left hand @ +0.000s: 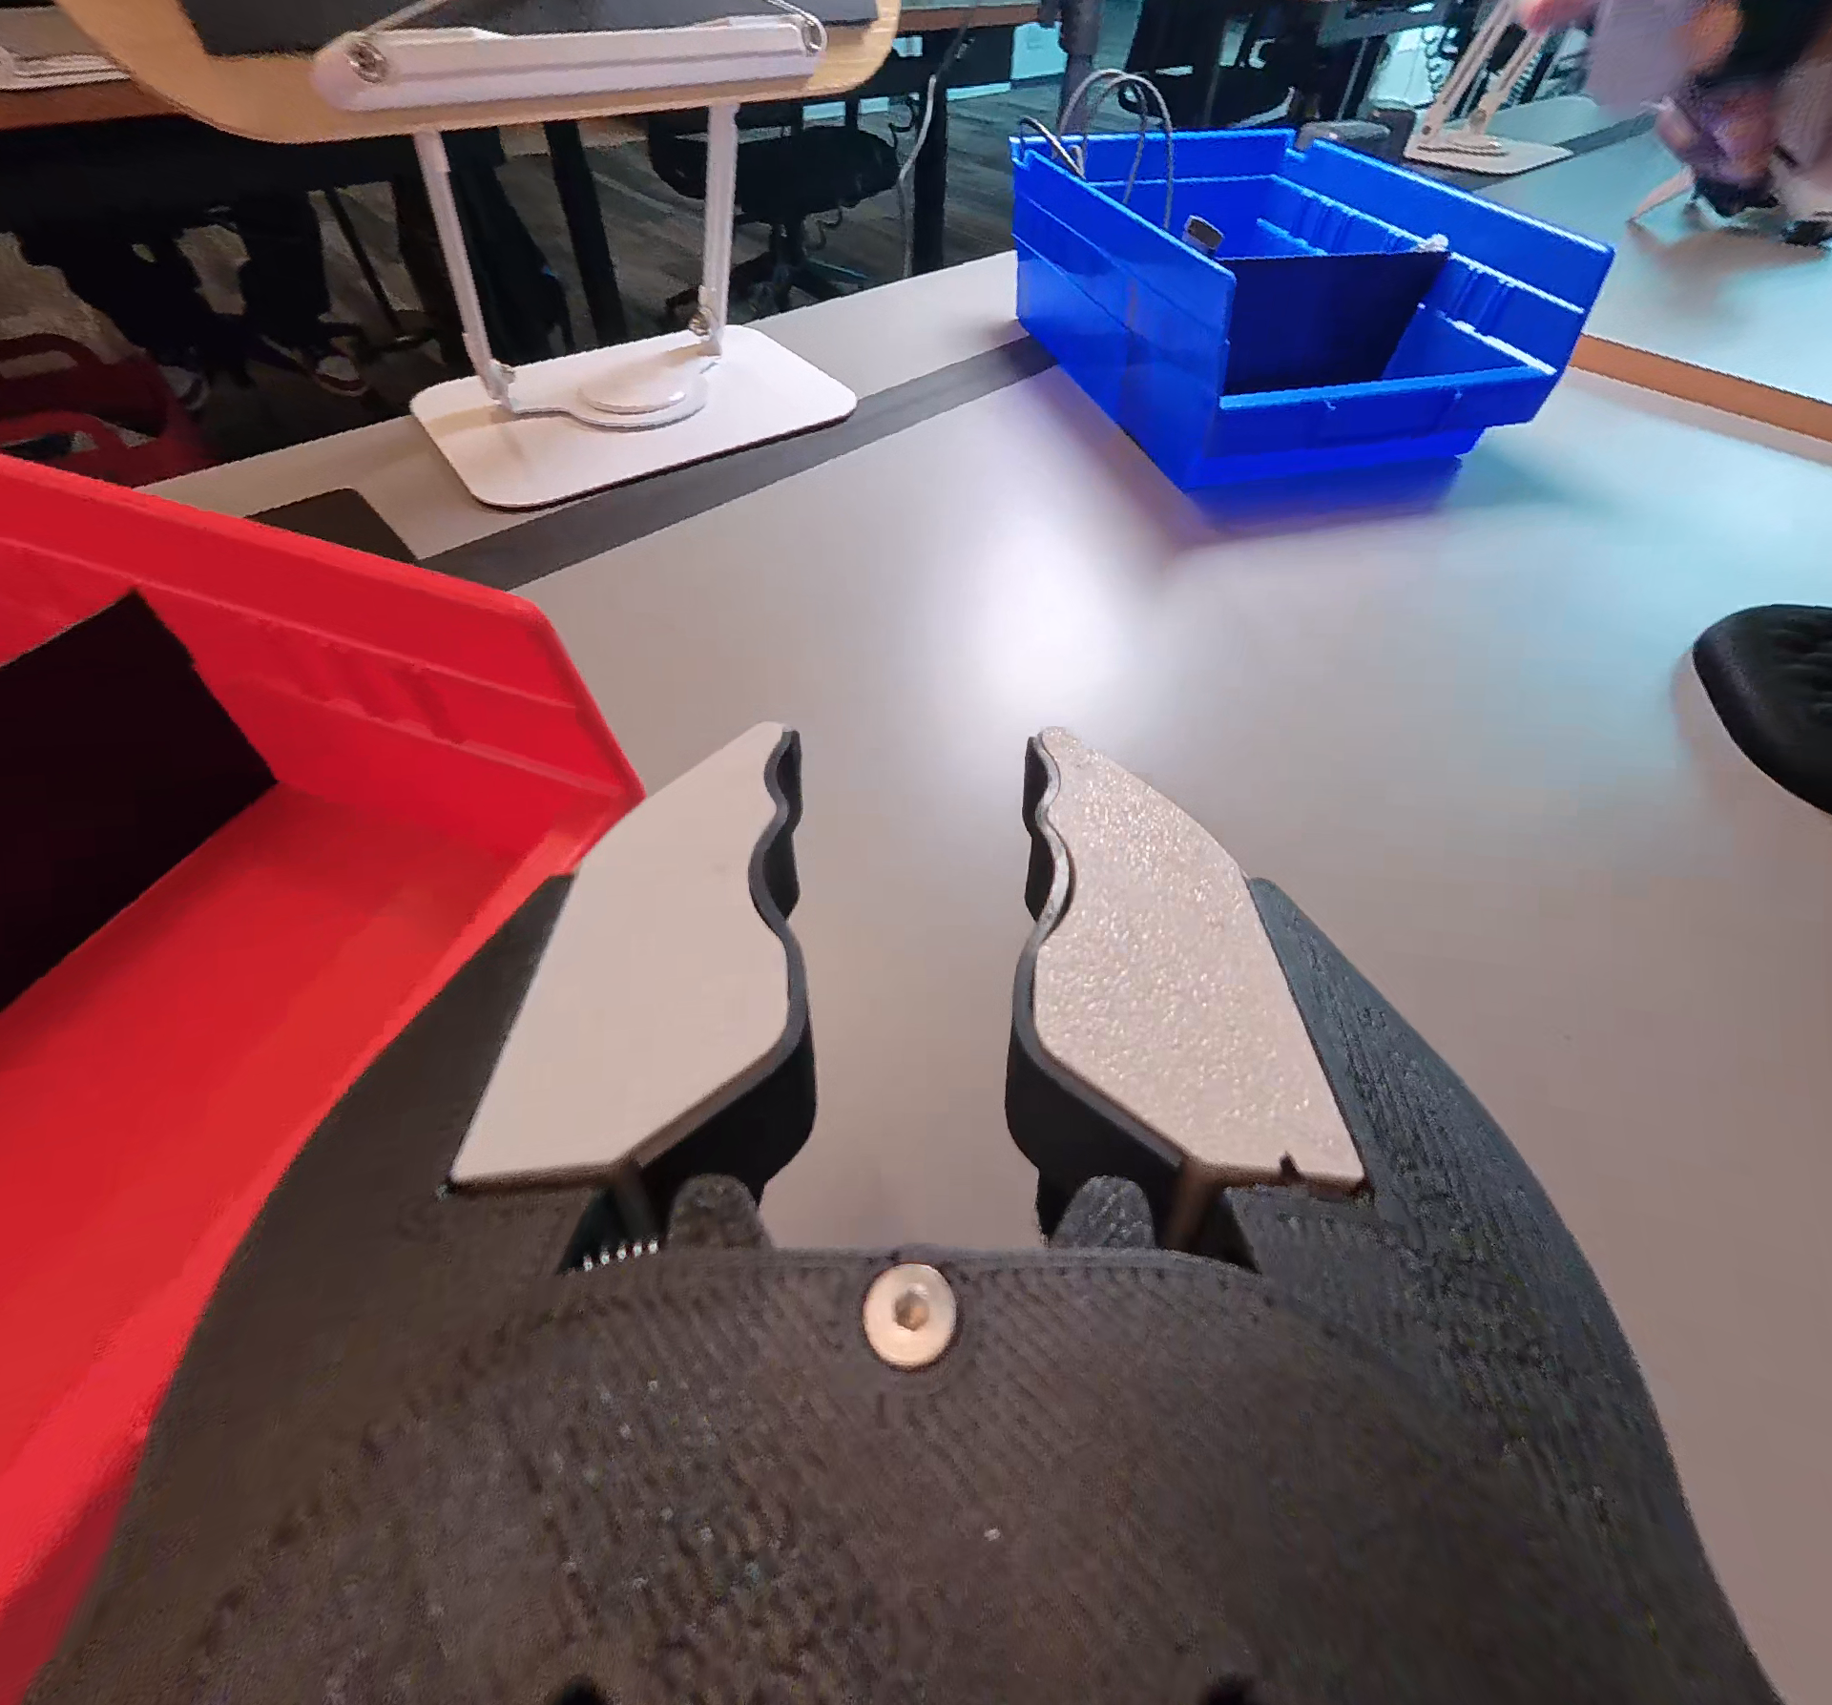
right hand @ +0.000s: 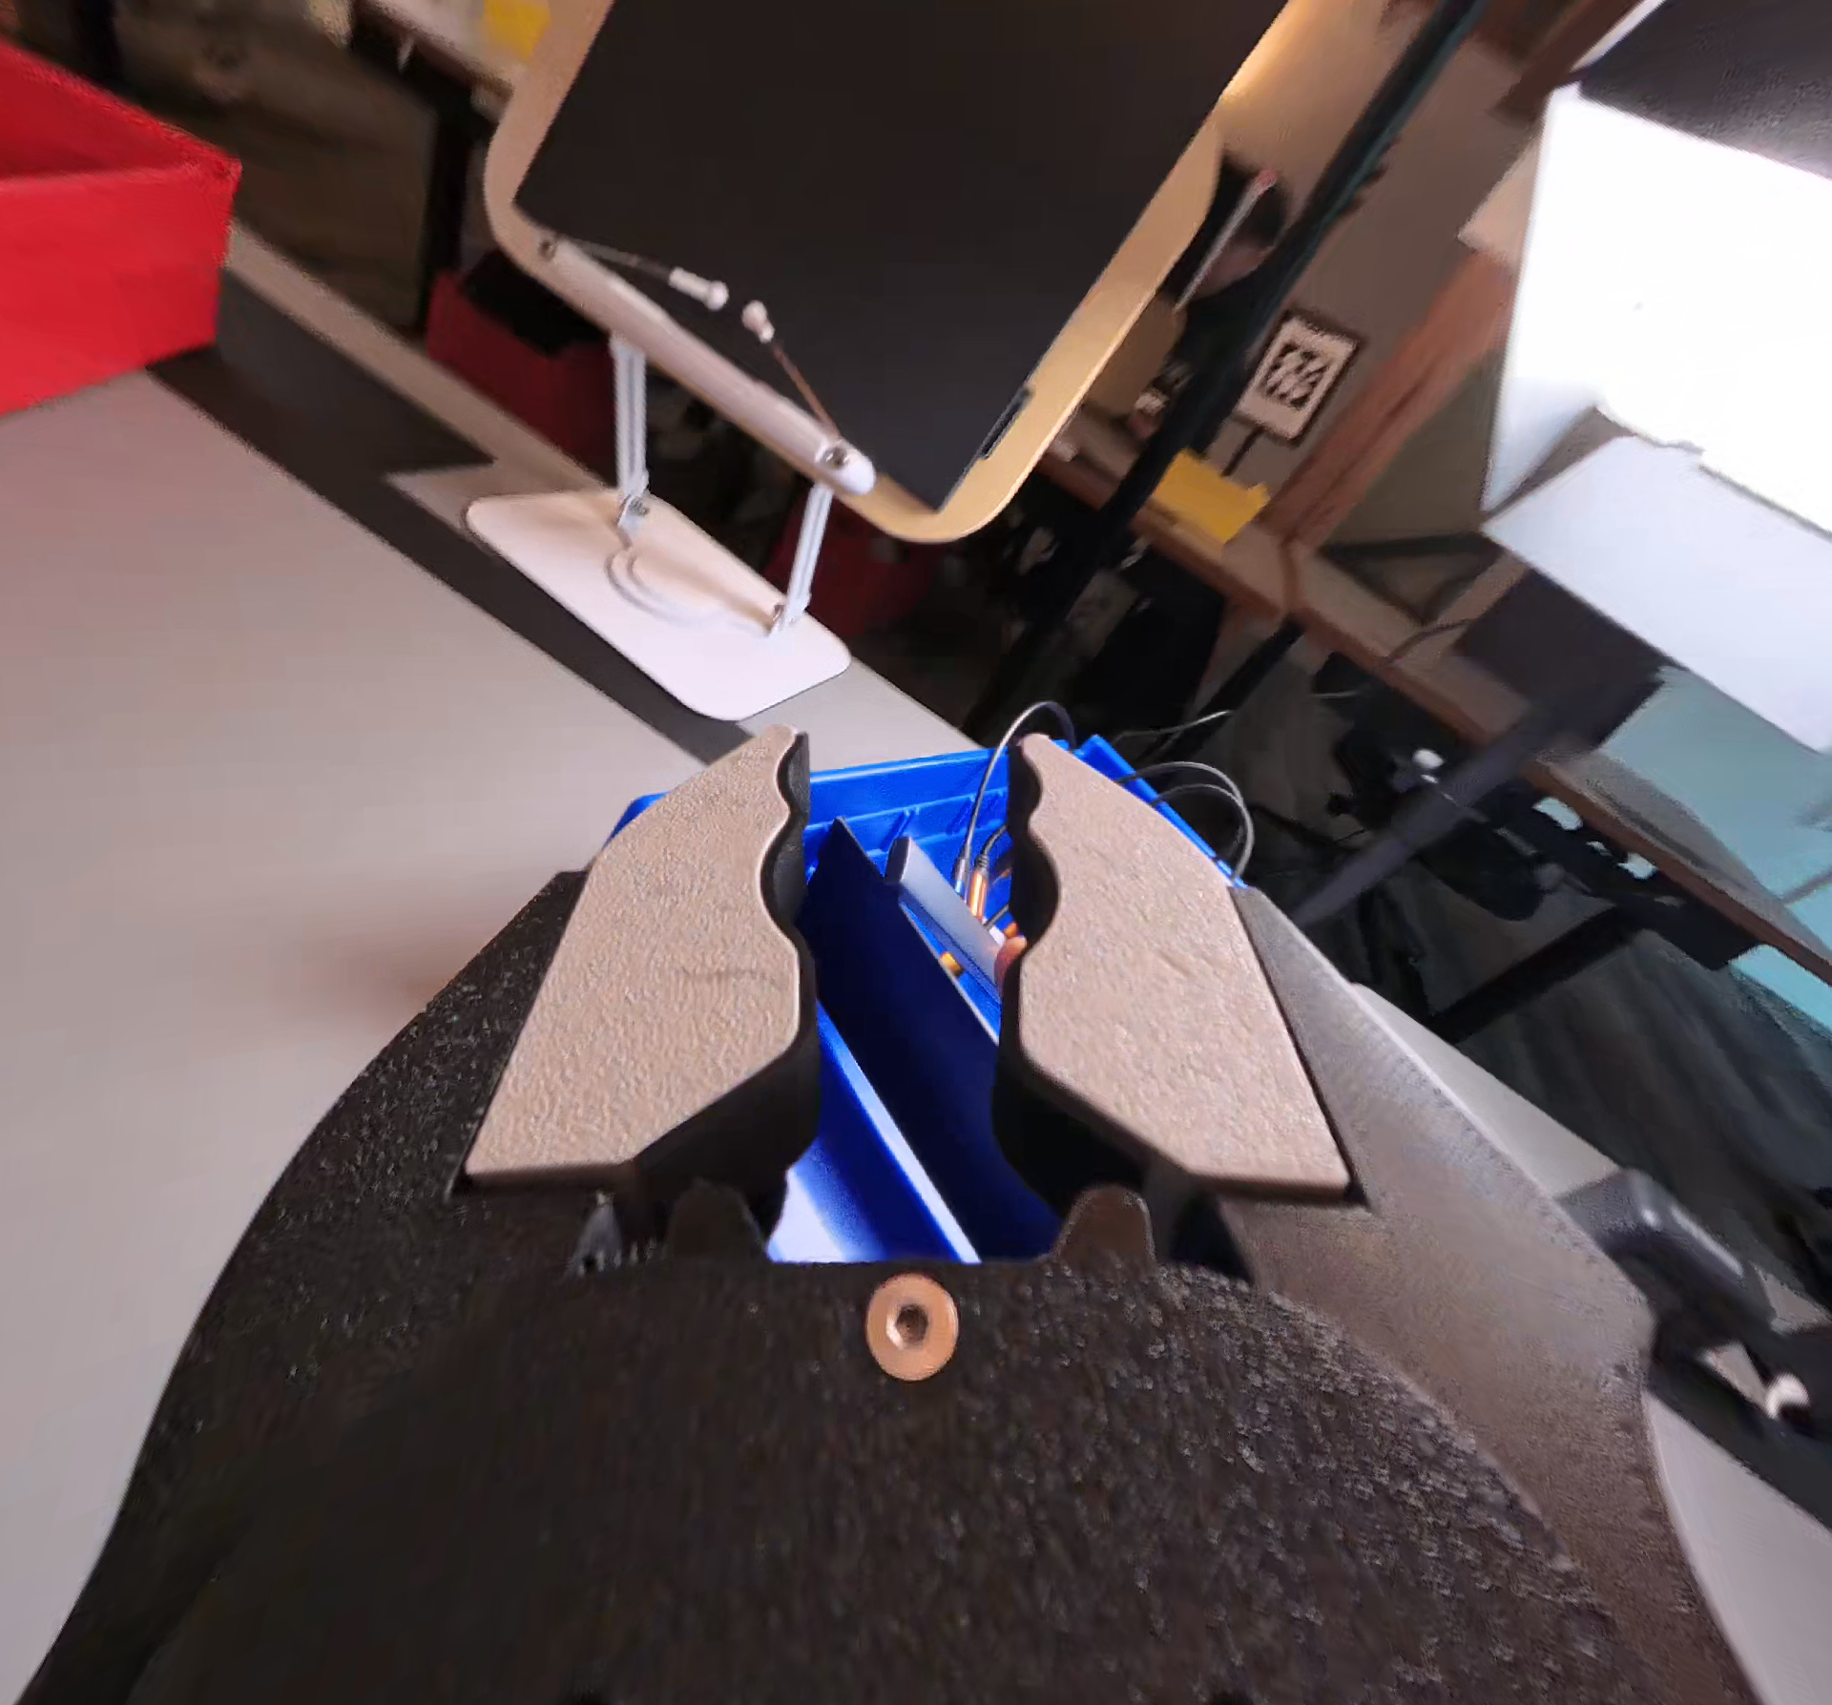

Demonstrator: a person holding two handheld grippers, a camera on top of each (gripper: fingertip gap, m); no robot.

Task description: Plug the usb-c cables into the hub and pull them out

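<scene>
Left hand-held gripper hovers over bare grey counter beside the red bin, jaws spread, holding nothing. Right hand-held gripper is over the blue bin near the counter's far edge, jaws also spread and empty. Hub and cables lie in that bin's far compartment, behind a dark divider.

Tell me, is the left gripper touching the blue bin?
Apart. The left wrist view shows the left gripper open over bare grey table, with the blue bin well beyond its jaws.
</scene>
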